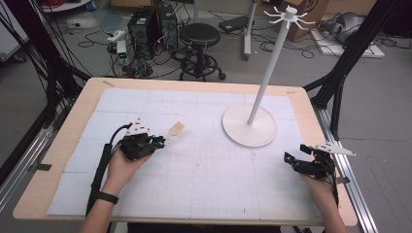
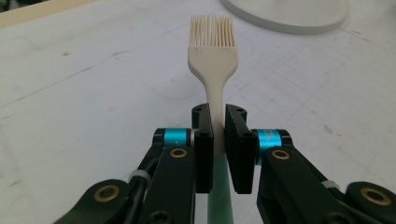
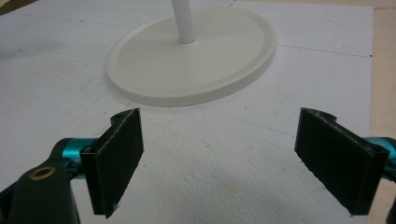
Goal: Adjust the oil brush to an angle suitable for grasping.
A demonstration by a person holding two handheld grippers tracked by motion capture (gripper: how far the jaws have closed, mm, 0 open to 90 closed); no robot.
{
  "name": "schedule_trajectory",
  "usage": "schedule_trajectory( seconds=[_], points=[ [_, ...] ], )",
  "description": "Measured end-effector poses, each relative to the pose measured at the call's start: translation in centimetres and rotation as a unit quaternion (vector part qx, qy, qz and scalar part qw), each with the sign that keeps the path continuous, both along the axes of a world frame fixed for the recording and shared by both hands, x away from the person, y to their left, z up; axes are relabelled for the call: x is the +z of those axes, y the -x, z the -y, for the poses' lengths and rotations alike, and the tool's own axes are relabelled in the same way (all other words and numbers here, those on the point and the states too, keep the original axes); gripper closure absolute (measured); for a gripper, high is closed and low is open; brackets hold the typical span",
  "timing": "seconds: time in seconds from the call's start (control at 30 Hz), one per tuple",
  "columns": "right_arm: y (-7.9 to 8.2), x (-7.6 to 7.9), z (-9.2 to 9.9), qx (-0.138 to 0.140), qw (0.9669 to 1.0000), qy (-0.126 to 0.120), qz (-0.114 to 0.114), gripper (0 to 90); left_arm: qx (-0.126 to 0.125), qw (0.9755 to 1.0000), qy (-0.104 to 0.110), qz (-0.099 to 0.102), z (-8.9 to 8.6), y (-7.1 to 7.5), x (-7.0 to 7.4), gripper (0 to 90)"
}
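Note:
A cream basting brush [image 2: 213, 51] with pale bristles points away from me, and my left gripper [image 2: 217, 135] is shut on its thin neck. Its green handle end shows below the jaws. In the high view the same brush [image 1: 175, 129] sticks out up and right from the left gripper [image 1: 156, 141] at the table's left. My right gripper [image 3: 219, 154] stands open with nothing between its jaws, hovering over the white mat near the stand's round base [image 3: 191, 56]. Seen from above, the right gripper [image 1: 294, 158] sits at the table's right side.
A white hook stand [image 1: 272, 58] rises from its round base [image 1: 249, 125] at centre right of the white mat [image 1: 194, 160]. The wooden table edge [image 1: 58, 141] frames the mat. A stool [image 1: 200, 35] and computer towers [image 1: 145, 26] stand on the floor beyond.

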State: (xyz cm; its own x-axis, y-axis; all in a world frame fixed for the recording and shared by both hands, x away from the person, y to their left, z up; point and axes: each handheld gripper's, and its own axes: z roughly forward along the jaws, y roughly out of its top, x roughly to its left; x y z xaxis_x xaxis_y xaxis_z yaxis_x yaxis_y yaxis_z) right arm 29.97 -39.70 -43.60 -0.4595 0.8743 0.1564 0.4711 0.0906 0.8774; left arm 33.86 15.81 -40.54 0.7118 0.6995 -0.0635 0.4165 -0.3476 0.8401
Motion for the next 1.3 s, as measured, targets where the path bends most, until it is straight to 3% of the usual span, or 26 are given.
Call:
schedule_trajectory(
  seconds=[0.07, 0.1, 0.13, 0.17, 0.27, 0.3, 0.33, 0.57, 0.67, 0.73, 0.8, 0.83, 1.2, 1.3],
  points=[
    [0.0, 0.0, 0.1, 0.000, 1.0000, 0.001, 0.001, 14.3, -0.025, 0.9997, 0.000, -0.003, 1.3, -0.3, -0.1, 82.4],
    [0.0, 0.0, 0.0, -0.001, 1.0000, -0.001, 0.000, 14.3, -0.045, 0.9990, -0.002, -0.003, 2.7, -0.4, -0.1, 82.4],
    [0.0, 0.0, 0.0, -0.001, 1.0000, -0.001, 0.000, 14.3, -0.045, 0.9990, -0.002, -0.003, 2.7, -0.4, -0.1, 82.3],
    [0.0, 0.0, 0.1, 0.000, 1.0000, 0.000, 0.000, 14.3, -0.068, 0.9976, 0.001, -0.005, 4.2, -0.6, -0.1, 82.4],
    [0.0, 0.0, 0.0, 0.000, 1.0000, -0.001, 0.001, 14.3, -0.091, 0.9958, 0.001, -0.008, 5.6, -0.6, -0.2, 82.3],
    [0.0, 0.0, 0.0, 0.000, 1.0000, -0.001, 0.002, 14.3, -0.112, 0.9936, -0.001, -0.014, 7.0, -0.6, -0.3, 82.3],
    [0.0, 0.0, 0.0, 0.000, 1.0000, -0.001, 0.002, 14.3, -0.112, 0.9936, -0.001, -0.014, 7.0, -0.6, -0.3, 82.4],
    [0.0, 0.1, 0.0, 0.000, 1.0000, -0.001, 0.002, 14.3, -0.158, 0.9871, -0.006, -0.024, 11.0, -0.3, -1.1, 82.3],
    [0.0, 0.1, 0.0, 0.001, 1.0000, -0.001, 0.002, 14.3, -0.168, 0.9854, -0.009, -0.026, 11.7, -0.3, -1.4, 82.3],
    [0.0, 0.1, 0.0, 0.001, 1.0000, -0.001, -0.001, 14.3, -0.182, 0.9828, -0.015, -0.031, 12.7, -0.3, -1.9, 82.3],
    [0.0, 0.0, 0.0, 0.001, 1.0000, 0.000, 0.000, 14.3, -0.185, 0.9821, -0.016, -0.031, 13.1, -0.2, -2.0, 82.3],
    [-0.1, 0.0, 0.0, 0.002, 1.0000, 0.001, 0.002, 14.3, -0.198, 0.9794, -0.020, -0.030, 13.9, -0.1, -2.3, 82.3],
    [-0.1, 0.0, 0.0, 0.002, 1.0000, 0.000, 0.002, 14.3, -0.234, 0.9716, -0.021, -0.033, 17.4, 0.4, -2.7, 82.3],
    [0.0, 0.0, 0.0, 0.002, 1.0000, -0.001, 0.001, 14.3, -0.249, 0.9672, -0.036, -0.037, 18.8, 0.6, -2.9, 82.2]
  ],
)
